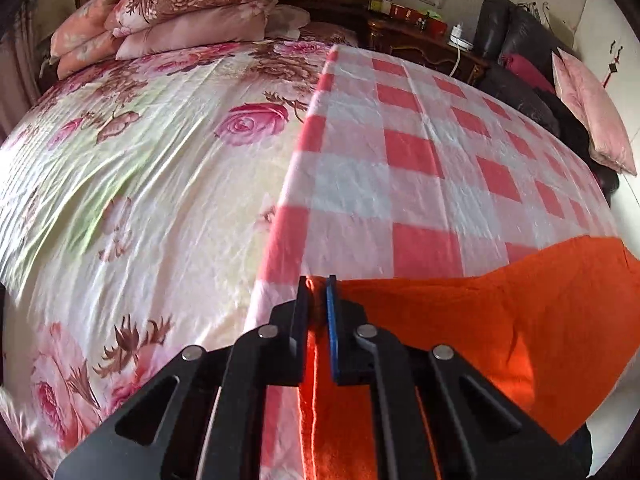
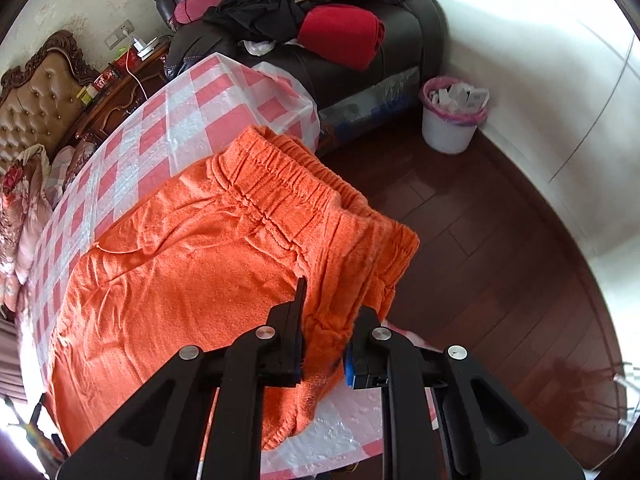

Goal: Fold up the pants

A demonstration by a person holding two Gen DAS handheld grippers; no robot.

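Note:
Orange pants point(image 2: 180, 264) lie on a red-and-white checked plastic sheet point(image 2: 132, 136) at the bed's near edge. Their elastic waistband point(image 2: 280, 184) lies toward the bed's corner by the sofa. My right gripper point(image 2: 326, 320) is shut on the waistband's near corner, with fabric bunched between the jaws. My left gripper point(image 1: 319, 286) is shut on an edge of the pants point(image 1: 460, 320), which spread to its right over the checked sheet point(image 1: 400, 160).
A floral bedspread point(image 1: 140, 180) covers the bed's left part, with pillows point(image 1: 180, 12) at the headboard. A black sofa point(image 2: 360, 12) with clothes, a white bin point(image 2: 452, 120), a bedside table point(image 1: 420, 44) and dark wood floor point(image 2: 480, 260) lie beyond the bed's corner.

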